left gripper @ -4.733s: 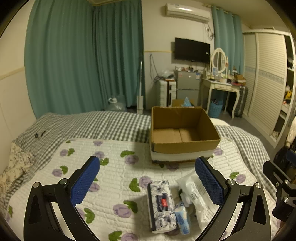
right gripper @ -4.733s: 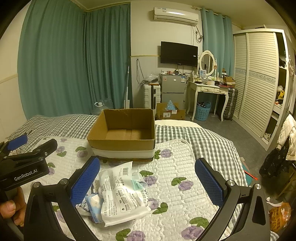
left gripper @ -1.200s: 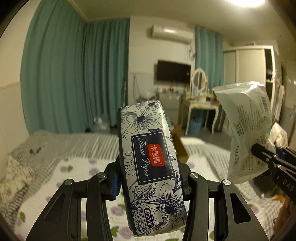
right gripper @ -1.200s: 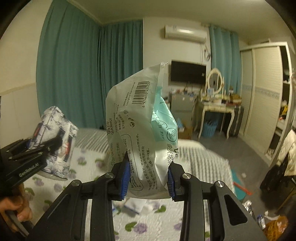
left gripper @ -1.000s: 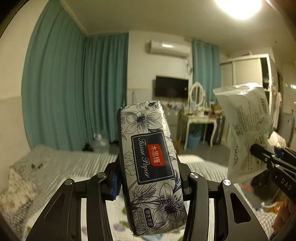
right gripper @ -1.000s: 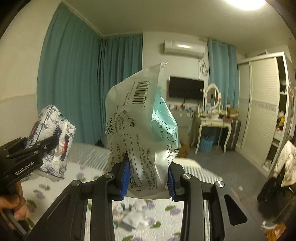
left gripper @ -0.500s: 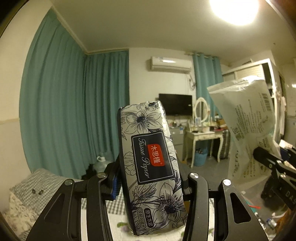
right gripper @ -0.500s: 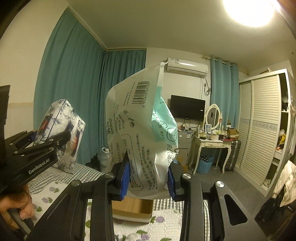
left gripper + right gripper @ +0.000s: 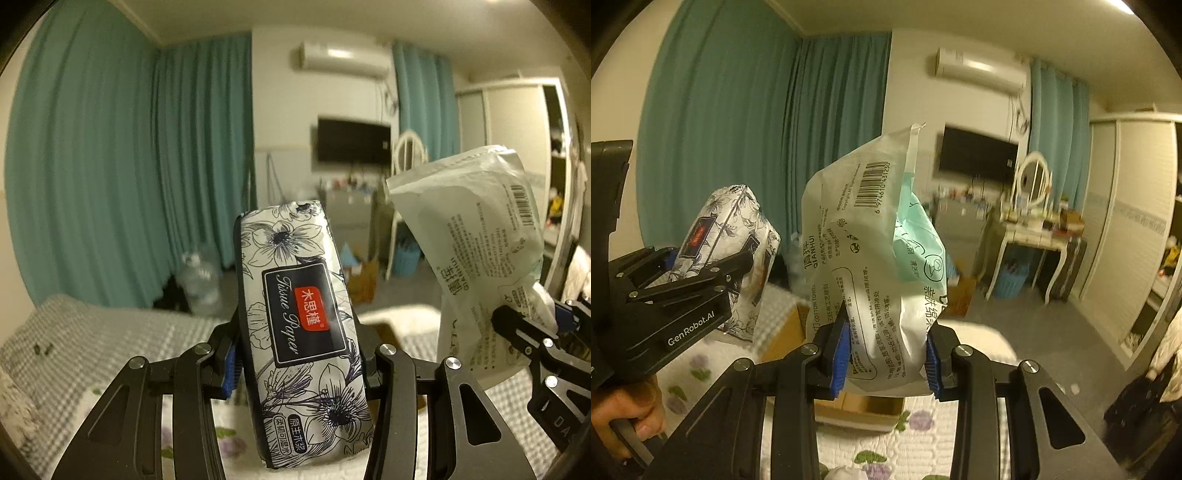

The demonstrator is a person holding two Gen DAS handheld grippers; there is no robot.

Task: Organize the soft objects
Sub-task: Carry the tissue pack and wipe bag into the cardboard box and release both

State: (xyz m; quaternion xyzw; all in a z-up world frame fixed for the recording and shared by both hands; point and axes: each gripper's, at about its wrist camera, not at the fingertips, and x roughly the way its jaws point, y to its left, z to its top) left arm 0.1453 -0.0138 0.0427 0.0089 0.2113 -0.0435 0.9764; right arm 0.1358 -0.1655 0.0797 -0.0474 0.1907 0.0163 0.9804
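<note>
My left gripper (image 9: 299, 363) is shut on a tissue pack (image 9: 301, 328) printed with black-and-white flowers, held upright in the air above the bed. My right gripper (image 9: 886, 349) is shut on a white and mint cotton towel bag (image 9: 879, 266), also upright. In the left wrist view the bag (image 9: 476, 258) hangs at the right in the right gripper. In the right wrist view the tissue pack (image 9: 735, 236) sits at the left in the left gripper, held by a hand (image 9: 628, 413). The cardboard box (image 9: 860, 408) lies low behind the bag, mostly hidden.
A quilt with purple flowers (image 9: 923, 450) over a checked blanket (image 9: 92, 343) covers the bed. Teal curtains (image 9: 110, 184), a water jug (image 9: 201, 280), a television (image 9: 352, 142), a dressing table (image 9: 1034, 236) and a wardrobe (image 9: 1126, 236) stand beyond.
Both grippers have dropped and tipped downward with their loads. The ceiling lamp has left both views, and the bed and the box have come further into view.
</note>
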